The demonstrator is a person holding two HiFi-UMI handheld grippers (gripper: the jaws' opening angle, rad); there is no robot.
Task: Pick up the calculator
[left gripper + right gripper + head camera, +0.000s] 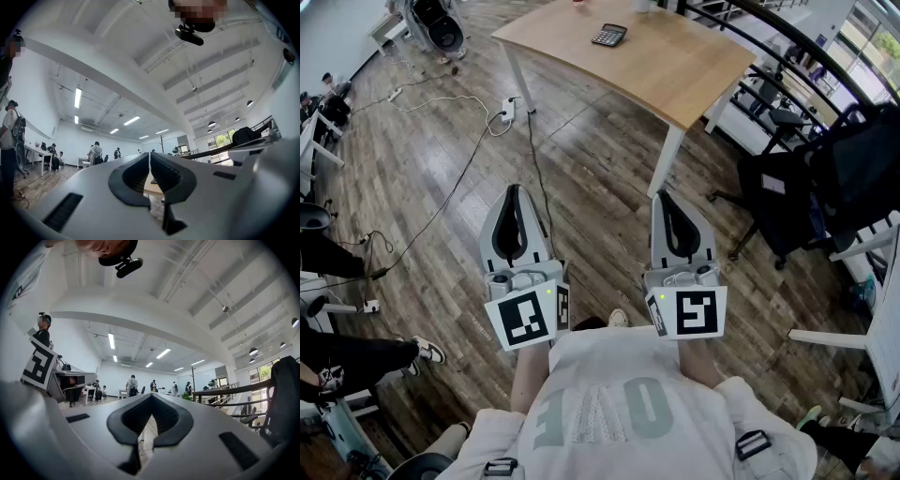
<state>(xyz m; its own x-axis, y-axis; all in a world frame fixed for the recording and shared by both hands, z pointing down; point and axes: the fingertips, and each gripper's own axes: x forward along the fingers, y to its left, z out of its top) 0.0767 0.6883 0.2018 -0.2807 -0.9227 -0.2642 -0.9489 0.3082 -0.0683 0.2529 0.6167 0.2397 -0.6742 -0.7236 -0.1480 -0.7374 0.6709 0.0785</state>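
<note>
A dark calculator [608, 36] lies on the light wooden table [675, 66] at the top of the head view, far ahead of both grippers. My left gripper [515, 192] and right gripper [665, 197] are held side by side close to my body, over the wooden floor and well short of the table. Each is shut with nothing between its jaws. In the left gripper view the left gripper [149, 154] has its tips meeting, and a slice of the table [152, 188] shows through the gap below. The right gripper [151, 396] also has its tips together.
A black office chair draped with dark cloth [825, 178] stands right of the table. Cables [450, 103] and a power strip [508, 111] lie on the floor at the left. Another person's legs [356, 356] are at the lower left. White furniture [886, 328] lines the right edge.
</note>
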